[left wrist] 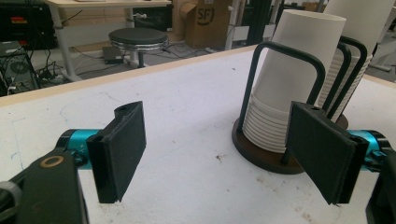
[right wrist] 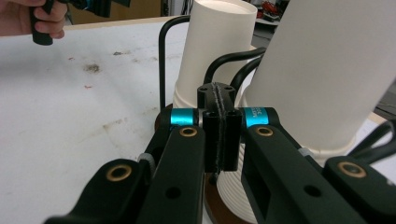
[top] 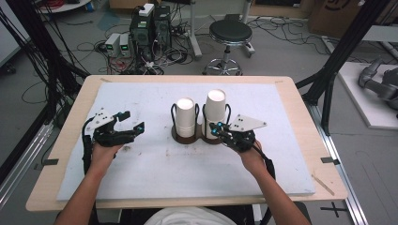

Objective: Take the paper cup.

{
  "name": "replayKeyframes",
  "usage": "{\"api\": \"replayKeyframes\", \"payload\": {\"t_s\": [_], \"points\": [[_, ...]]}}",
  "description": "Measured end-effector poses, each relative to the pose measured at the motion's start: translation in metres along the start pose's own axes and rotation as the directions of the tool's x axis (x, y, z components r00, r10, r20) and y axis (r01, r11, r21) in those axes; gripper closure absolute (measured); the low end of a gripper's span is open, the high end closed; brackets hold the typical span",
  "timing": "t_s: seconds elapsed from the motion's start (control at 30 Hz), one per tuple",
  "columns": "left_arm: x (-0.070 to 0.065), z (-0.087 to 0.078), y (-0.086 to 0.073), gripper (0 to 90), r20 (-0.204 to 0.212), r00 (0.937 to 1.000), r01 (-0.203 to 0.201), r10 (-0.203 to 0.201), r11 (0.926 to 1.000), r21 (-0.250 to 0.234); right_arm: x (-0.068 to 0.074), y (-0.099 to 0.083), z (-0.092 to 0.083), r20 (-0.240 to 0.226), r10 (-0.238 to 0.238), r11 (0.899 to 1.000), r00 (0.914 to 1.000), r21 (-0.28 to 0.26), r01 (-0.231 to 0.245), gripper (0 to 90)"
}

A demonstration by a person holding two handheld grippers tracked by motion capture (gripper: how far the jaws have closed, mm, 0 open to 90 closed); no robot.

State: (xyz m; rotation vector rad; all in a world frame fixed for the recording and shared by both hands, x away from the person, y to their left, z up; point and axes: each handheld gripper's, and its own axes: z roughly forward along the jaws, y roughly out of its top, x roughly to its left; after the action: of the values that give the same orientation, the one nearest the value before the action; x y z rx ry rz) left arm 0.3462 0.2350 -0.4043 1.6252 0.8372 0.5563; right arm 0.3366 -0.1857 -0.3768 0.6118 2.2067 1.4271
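We're at a wooden table (top: 300,140) w/ a white mat (top: 141,103) covering most of its top. Mid-mat stands a dark two-slot cup holder (top: 177,136), each slot w/ black wire loops around a stack of upside-down white paper cups: left stack (top: 186,116) shorter, right stack (top: 215,111) taller, the two just beside each other. Our right gripper (top: 215,129) sits at the base of the right stack, on its near side; in the right gripper view its jaws are pressed flat together w/ nothing between them, the ribbed rims of that stack right behind the tips, tho we can't tell if they touch. Our left gripper (top: 131,123) is well to the left of the holder, over bare mat; jaws spread wide, nothing between the pads (left wrist: 122,144), holder seen beyond them.
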Motion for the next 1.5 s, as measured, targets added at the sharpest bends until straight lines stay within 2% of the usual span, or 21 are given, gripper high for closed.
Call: {"api": "replayKeyframes", "payload": {"t_s": [0.27, 0.3, 0.4, 0.67, 0.77, 1.13, 1.27, 1.5], "points": [[0.001, 0.000, -0.001, 20.5, -0.003, 1.0000, 0.005, -0.005, 1.0000, 0.001, 0.010, 0.010, 0.024, -0.026, -0.014, 1.000, 0.9996, -0.012, 0.014, 90.0], [0.001, 0.000, -0.001, 20.5, -0.004, 1.0000, 0.005, -0.005, 1.0000, 0.002, 0.014, 0.010, 0.033, -0.034, -0.023, 1.000, 0.9991, -0.003, 0.023, 90.0], [0.001, 0.000, -0.001, 20.5, -0.002, 1.0000, 0.002, -0.002, 1.0000, 0.001, 0.018, 0.009, 0.044, -0.038, -0.027, 1.000, 0.9989, 0.013, 0.027, 90.0], [0.001, 0.000, -0.001, 20.5, 0.001, 1.0000, 0.002, -0.002, 1.0000, 0.001, 0.021, 0.006, 0.056, -0.040, -0.015, 1.000, 0.9991, 0.027, 0.016, 90.0], [0.001, 0.000, -0.001, 20.5, 0.002, 1.0000, 0.003, -0.003, 1.0000, -0.005, 0.022, 0.004, 0.059, -0.049, 0.004, 0.999, 0.9988, 0.033, -0.002, 90.0], [0.002, 0.000, -0.001, 20.6, -0.002, 1.0000, 0.005, -0.005, 1.0000, 0.001, 0.030, -0.012, 0.080, -0.006, 0.019, 0.994, 0.9998, 0.107, -0.018, 90.0], [0.002, -0.001, -0.001, 20.6, -0.001, 1.0000, 0.005, -0.005, 1.0000, 0.001, 0.032, -0.015, 0.084, -0.003, 0.018, 0.993, 0.9998, 0.115, -0.017, 90.0], [0.002, -0.001, -0.001, 20.6, -0.001, 1.0000, 0.006, -0.006, 1.0000, 0.003, 0.037, -0.019, 0.091, 0.012, 0.050, 0.990, 0.9986, 0.129, -0.052, 88.3]]}}
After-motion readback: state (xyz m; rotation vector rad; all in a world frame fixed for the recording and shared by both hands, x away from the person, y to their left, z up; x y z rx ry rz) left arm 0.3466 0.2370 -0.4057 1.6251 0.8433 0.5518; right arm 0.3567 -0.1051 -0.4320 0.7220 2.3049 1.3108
